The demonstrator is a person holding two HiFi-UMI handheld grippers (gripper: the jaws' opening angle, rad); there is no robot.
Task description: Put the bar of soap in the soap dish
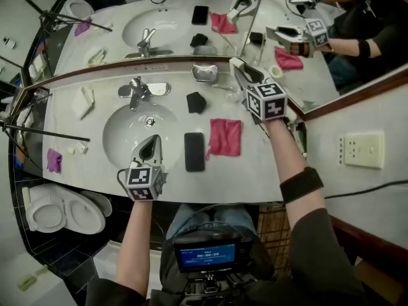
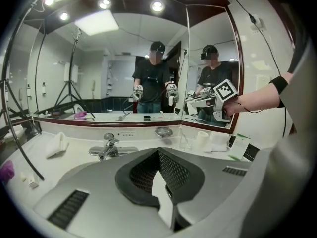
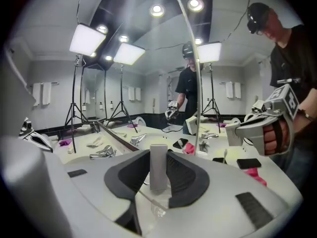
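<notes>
Task status: partly done. The right gripper (image 3: 158, 176) has the bar of soap (image 3: 158, 165) pinched between its jaws, upright, with the pads pressing on its two broad faces. In the head view this gripper (image 1: 244, 74) is held up near the back of the counter (image 1: 255, 171), just right of the soap dish (image 1: 204, 73). The dish looks empty, though it is small in that view and I cannot be sure. Left to do, in my judgement: carry the bar over the dish, lower it and let go. The left gripper (image 1: 152, 146) hangs over the front rim of the sink (image 1: 115, 129), jaws pressed together with nothing in them, and takes no part at present. Materials: the soap is a pale, flat-sided rectangular block with a matte, smooth surface and fairly crisp edges; it is probably slippery if wet. The dish is a shallow, rounded piece of shiny metal, so the bar may slide when it lands. The counter is glossy white, and the faucet (image 1: 137, 91) is chrome. The gripper pads are dark with a fine mesh texture. Also on the counter are a black phone (image 1: 194, 152) and a pink cloth (image 1: 225, 137), both well clear of the dish.
</notes>
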